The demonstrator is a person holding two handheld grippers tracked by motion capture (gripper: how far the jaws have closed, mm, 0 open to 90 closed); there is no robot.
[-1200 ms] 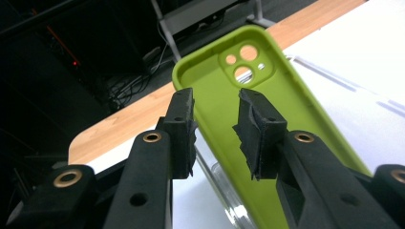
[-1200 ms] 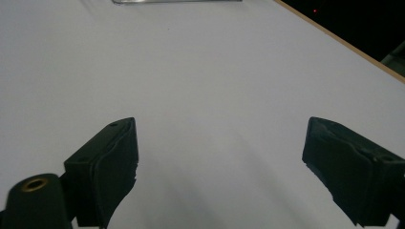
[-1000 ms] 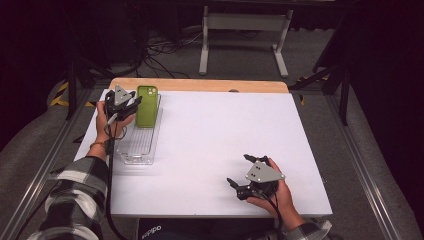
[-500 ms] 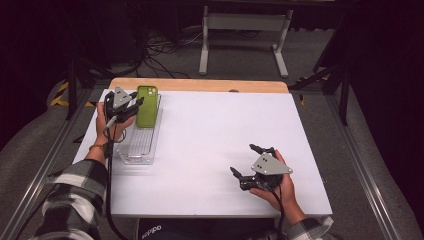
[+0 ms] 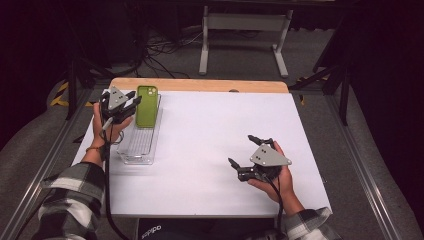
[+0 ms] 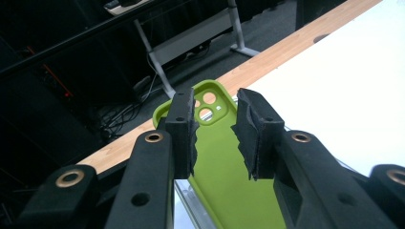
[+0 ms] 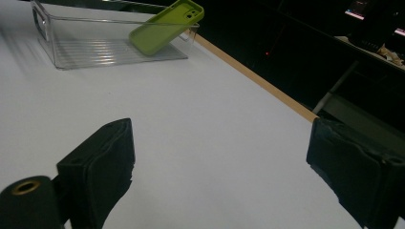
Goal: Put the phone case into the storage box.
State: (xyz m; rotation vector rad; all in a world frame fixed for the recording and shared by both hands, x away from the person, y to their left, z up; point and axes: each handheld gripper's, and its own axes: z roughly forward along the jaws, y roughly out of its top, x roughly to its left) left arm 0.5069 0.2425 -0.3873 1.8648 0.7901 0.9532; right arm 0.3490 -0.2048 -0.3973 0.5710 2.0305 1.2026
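A white table top [image 5: 210, 145] with a wooden far edge is set in a dark room; cables and a metal stand are seen on the floor beyond. The green phone case [image 5: 146, 106] is found leaning in the clear tray [image 5: 137, 150], its top on the tray's far rim, just ahead of the left gripper [image 5: 131, 104]. In the left gripper view the jaws are narrowly apart, nothing pressed between them, the case [image 6: 224, 181] lying beyond. The right gripper [image 5: 245, 150] is held wide open, well apart from the tray. For a clean grip, the jaws should be widened and squared across the case's edges before closing.
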